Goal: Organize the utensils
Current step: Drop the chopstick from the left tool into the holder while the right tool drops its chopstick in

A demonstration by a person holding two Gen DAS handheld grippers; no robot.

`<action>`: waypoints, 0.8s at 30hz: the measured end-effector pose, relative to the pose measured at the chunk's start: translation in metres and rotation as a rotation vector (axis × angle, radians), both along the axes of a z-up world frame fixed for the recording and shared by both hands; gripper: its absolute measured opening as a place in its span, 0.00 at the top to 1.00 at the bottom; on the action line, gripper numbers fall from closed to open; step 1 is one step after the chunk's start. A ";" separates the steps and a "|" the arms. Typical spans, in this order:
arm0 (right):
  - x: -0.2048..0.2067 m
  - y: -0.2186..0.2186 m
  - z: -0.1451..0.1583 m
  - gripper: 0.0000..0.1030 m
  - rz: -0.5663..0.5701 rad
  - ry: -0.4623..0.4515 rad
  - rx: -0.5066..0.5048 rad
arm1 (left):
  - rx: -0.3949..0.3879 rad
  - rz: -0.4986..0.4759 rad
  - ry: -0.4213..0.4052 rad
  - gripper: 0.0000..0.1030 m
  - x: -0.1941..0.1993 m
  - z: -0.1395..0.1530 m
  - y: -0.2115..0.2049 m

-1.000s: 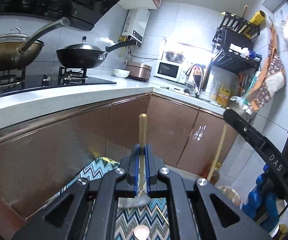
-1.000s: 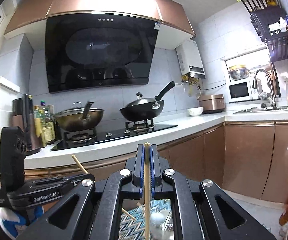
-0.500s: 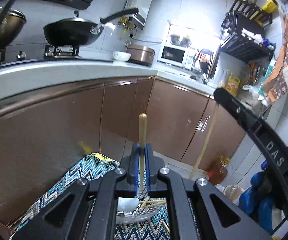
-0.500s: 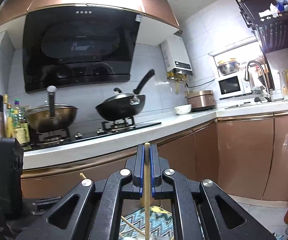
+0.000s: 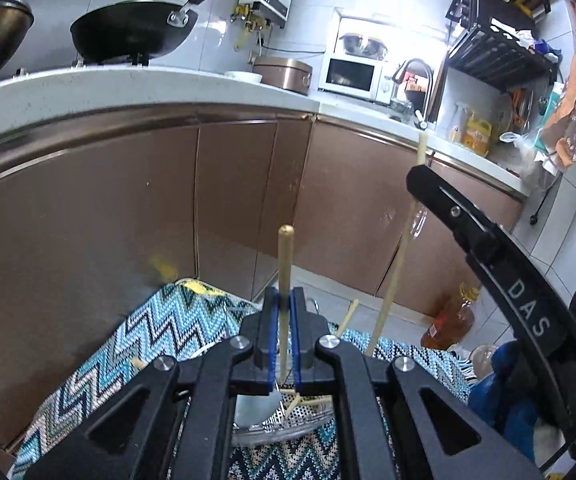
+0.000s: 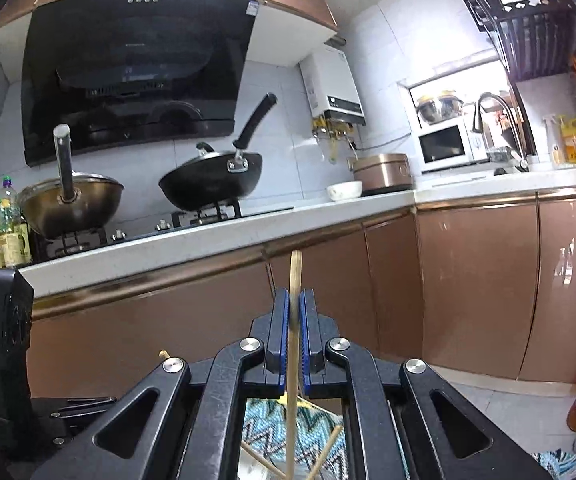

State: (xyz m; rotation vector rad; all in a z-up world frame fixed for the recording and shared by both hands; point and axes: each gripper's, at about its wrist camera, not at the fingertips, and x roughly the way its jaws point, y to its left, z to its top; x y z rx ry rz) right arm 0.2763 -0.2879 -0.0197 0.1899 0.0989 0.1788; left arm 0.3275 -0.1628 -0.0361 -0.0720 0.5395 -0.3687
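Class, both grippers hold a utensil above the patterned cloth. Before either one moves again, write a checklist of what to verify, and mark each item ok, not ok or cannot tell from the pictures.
1. Left gripper is closed on the wooden-handled spoon: ok, the handle stands upright between the pads.
2. Right gripper is closed on the chopstick: ok, held upright.
3. The two held utensils are apart: ok, in the left view the chopstick is off to the right of the spoon.
4. A container lies below: ok, a metal basket on the patterned cloth already holds sticks.
5. Grip firm enough not to slip: cannot tell.
6. Free room in the basket: cannot tell, the grippers hide most of it.
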 end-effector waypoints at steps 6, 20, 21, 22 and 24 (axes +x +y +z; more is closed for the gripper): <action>0.000 0.007 -0.017 0.95 0.008 0.057 -0.030 | 0.007 0.016 0.031 0.94 0.002 -0.015 0.003; -0.020 -0.006 -0.037 0.95 0.024 0.148 -0.013 | -0.013 0.010 0.073 0.89 0.001 -0.029 0.020; -0.025 -0.012 -0.036 0.95 0.020 0.148 -0.006 | -0.017 0.008 0.071 0.86 -0.001 -0.028 0.021; -0.028 -0.017 -0.035 0.95 0.013 0.148 -0.003 | -0.024 0.003 0.067 0.80 -0.003 -0.027 0.022; -0.036 -0.026 -0.032 0.94 -0.002 0.147 -0.001 | -0.037 -0.003 0.059 0.76 -0.009 -0.023 0.023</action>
